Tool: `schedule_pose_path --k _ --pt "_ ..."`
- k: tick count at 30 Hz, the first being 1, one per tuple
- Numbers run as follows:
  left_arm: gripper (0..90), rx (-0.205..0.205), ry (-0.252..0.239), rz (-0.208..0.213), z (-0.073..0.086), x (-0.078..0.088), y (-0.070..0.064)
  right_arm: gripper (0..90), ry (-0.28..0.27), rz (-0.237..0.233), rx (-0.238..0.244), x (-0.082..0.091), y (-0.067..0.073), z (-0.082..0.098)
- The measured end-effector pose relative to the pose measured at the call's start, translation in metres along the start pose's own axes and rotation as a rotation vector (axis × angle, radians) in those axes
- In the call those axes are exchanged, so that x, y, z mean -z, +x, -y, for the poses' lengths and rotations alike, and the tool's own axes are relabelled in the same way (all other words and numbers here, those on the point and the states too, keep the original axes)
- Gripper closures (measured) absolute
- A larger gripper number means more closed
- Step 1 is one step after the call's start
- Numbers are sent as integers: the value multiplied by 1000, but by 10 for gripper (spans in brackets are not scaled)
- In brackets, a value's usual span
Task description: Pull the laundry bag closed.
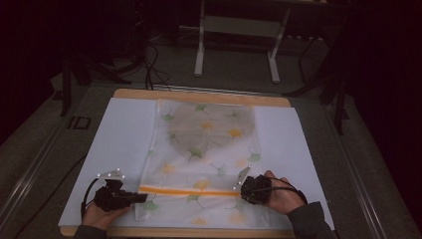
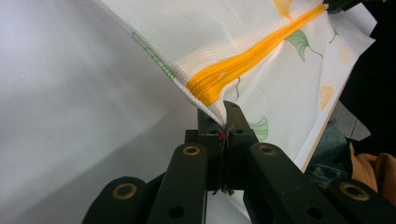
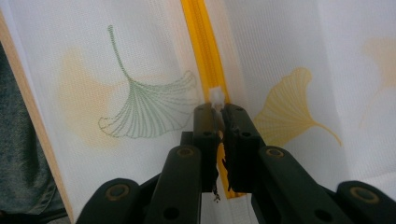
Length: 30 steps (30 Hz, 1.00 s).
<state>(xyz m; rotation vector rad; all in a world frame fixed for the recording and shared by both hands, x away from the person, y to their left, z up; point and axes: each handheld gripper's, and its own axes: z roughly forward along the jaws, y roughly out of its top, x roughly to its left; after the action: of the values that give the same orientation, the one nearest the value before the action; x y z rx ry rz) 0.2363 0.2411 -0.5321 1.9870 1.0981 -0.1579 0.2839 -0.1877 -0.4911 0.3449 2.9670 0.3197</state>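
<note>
A white mesh bag (image 1: 206, 144) printed with green and yellow ginkgo leaves lies flat on the table, with an orange zipper (image 1: 189, 190) running across near its front end. My left gripper (image 1: 144, 197) is shut on the bag's left edge at the zipper's end. In the left gripper view its jaws (image 2: 223, 114) pinch the cloth just below the orange zipper (image 2: 243, 65), and the corner is lifted. My right gripper (image 1: 242, 186) sits at the zipper's right end. In the right gripper view it (image 3: 218, 112) is shut on the small white zipper pull (image 3: 216, 97) on the orange zipper (image 3: 201, 42).
The bag rests on a white sheet (image 1: 124, 139) over a wooden tabletop (image 1: 199, 94). White frame legs (image 1: 200, 50) and dark cables (image 1: 149, 64) stand on the floor beyond the table. The surroundings are dim.
</note>
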Motion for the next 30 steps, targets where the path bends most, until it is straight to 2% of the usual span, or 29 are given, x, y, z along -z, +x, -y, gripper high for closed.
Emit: schedule_pose_path --k 30 --pt "887 3 -1 -2 0 0 1 844 28 1 -21 9 -7 23"
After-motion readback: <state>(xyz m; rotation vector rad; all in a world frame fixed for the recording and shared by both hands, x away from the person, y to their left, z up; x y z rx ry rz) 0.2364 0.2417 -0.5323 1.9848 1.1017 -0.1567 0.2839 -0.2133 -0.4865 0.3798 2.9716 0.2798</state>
